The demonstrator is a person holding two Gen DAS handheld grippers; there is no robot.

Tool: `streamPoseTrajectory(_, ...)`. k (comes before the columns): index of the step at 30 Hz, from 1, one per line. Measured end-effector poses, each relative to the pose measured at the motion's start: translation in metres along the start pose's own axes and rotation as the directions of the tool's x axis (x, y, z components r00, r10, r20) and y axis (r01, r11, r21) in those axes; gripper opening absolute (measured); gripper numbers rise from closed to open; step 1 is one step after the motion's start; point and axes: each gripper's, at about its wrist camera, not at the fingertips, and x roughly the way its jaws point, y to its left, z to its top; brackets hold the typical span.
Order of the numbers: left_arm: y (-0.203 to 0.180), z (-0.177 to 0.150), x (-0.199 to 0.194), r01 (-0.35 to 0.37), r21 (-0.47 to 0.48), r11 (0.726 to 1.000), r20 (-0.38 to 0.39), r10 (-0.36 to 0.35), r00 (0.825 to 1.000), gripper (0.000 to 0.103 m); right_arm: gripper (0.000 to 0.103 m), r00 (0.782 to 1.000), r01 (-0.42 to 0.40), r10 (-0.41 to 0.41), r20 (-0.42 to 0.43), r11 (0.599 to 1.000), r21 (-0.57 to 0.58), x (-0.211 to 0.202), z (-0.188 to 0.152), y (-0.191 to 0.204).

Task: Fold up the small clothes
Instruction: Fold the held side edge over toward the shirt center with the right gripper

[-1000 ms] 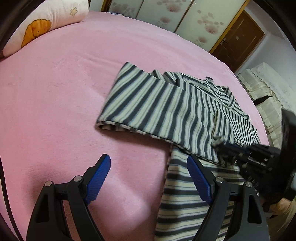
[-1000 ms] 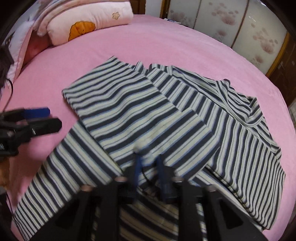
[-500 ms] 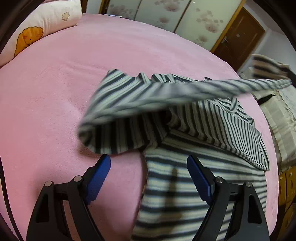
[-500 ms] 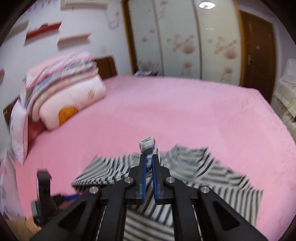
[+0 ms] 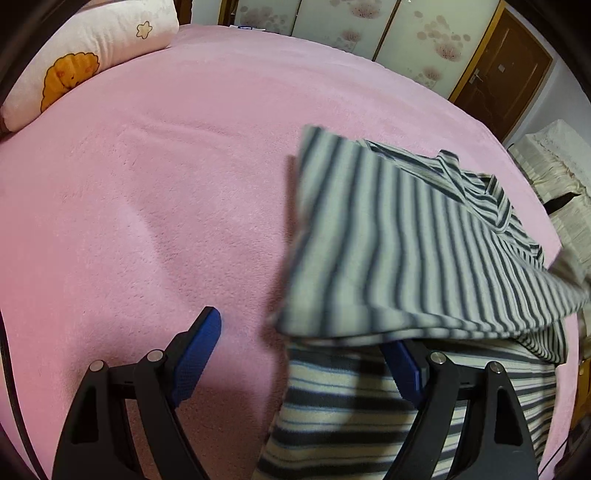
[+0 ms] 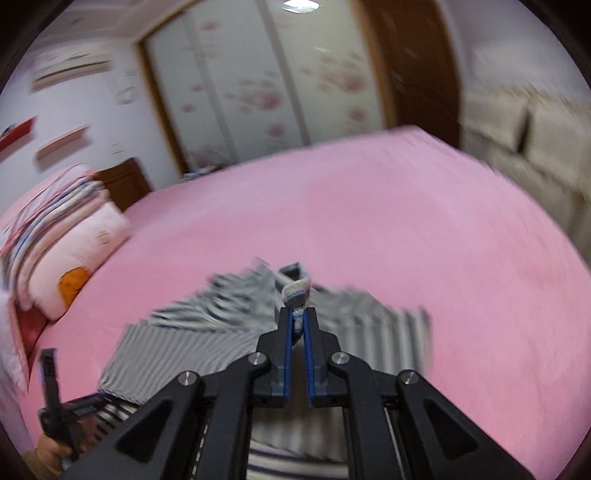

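Observation:
A navy-and-cream striped garment [image 5: 406, 251] lies on the pink bed [image 5: 147, 184]. One flap of it hangs lifted and blurred over the rest. My right gripper [image 6: 296, 321] is shut on a bunched fold of that striped cloth [image 6: 295, 291] and holds it above the garment [image 6: 207, 332]. My left gripper [image 5: 301, 354] stands open low over the garment's near left edge, its blue pads [image 5: 199, 350] wide apart with nothing pinched. The lifted flap hides its right fingertip. The left gripper [image 6: 72, 380] also shows at the lower left of the right wrist view.
A pillow [image 5: 74, 66] with an orange print lies at the bed's far left, with stacked bedding [image 6: 55, 214] beside it. Flowered sliding doors [image 5: 369, 29] and a brown door [image 5: 498, 74] stand behind. Cream-covered furniture [image 5: 554, 177] flanks the bed's right side.
The right gripper has lifted the flap that lay spread to the left and carried it up and over to the right. The left gripper has shifted slightly and stays open.

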Motion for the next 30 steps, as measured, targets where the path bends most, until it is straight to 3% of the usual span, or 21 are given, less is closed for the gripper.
streamPoseTrajectory(2, -0.001, 0.0, 0.001, -0.011, 0.019, 1.0, 0.001, 0.011, 1.0, 0.083, 0.006, 0.998, 0.018, -0.013, -0.06, 0.996, 0.086, 0.012, -0.017, -0.031)
streamPoseTrajectory(6, -0.003, -0.002, -0.002, -0.02, 0.069, 0.997, -0.004, 0.02, 1.0, 0.08, 0.013, 0.977, -0.004, 0.064, -0.202, 0.96, 0.281, 0.034, -0.041, -0.075)
streamPoseTrajectory(8, -0.003, -0.003, -0.005, -0.019, 0.092, 0.996, -0.01, 0.02, 1.0, 0.079, 0.014, 0.977, -0.035, 0.104, -0.185, 0.938, 0.344, 0.027, -0.046, -0.085)
streamPoseTrajectory(14, 0.002, -0.009, -0.03, 0.019, 0.195, 0.981, -0.039, -0.011, 0.999, 0.074, 0.02, 0.987, -0.051, 0.085, -0.139, 0.971, 0.232, 0.005, -0.018, -0.068)
streamPoseTrajectory(20, -0.003, 0.014, -0.057, 0.097, 0.221, 0.97, 0.003, -0.1, 0.995, 0.074, 0.02, 0.978, -0.047, 0.074, -0.195, 0.989, 0.141, 0.037, 0.011, -0.056)
streamPoseTrajectory(26, -0.019, 0.071, -0.014, 0.063, 0.184, 0.981, -0.003, -0.063, 0.998, 0.074, 0.02, 0.956, -0.046, 0.096, -0.277, 0.982, 0.181, 0.088, 0.021, -0.066)
streamPoseTrajectory(30, -0.018, 0.101, 0.017, 0.051, 0.119, 0.992, -0.013, -0.05, 0.999, 0.074, 0.02, 0.952, -0.009, 0.059, -0.299, 0.986, 0.164, 0.099, 0.017, -0.072)
